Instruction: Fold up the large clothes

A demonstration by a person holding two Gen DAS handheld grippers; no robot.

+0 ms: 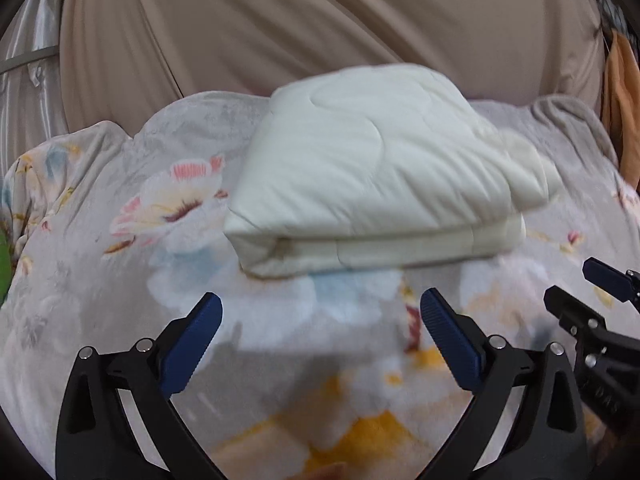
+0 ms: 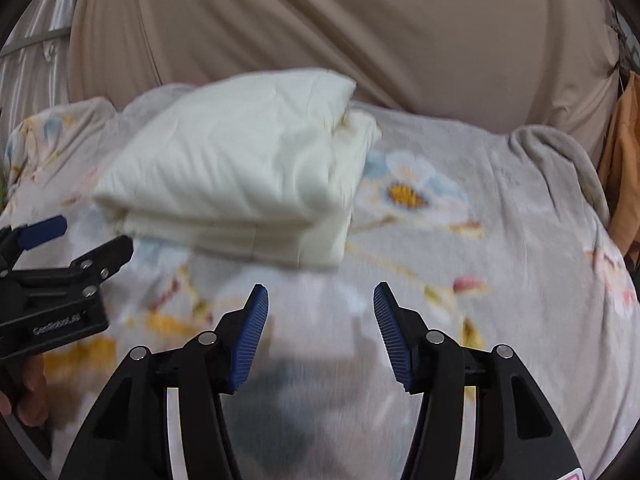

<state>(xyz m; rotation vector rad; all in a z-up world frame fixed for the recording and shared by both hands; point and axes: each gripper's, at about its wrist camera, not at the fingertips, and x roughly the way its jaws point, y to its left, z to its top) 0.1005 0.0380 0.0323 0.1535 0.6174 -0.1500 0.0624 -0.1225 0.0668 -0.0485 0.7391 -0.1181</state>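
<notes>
Nearest, the left gripper and right gripper hang with jaws spread wide, grasping nothing, above the floral blanket. Beyond them the folded white quilt lies on that blanket, apart from both. Farthest hangs a beige curtain. Only the right wrist view shows the blue-petalled flower printed beside the quilt.
</notes>
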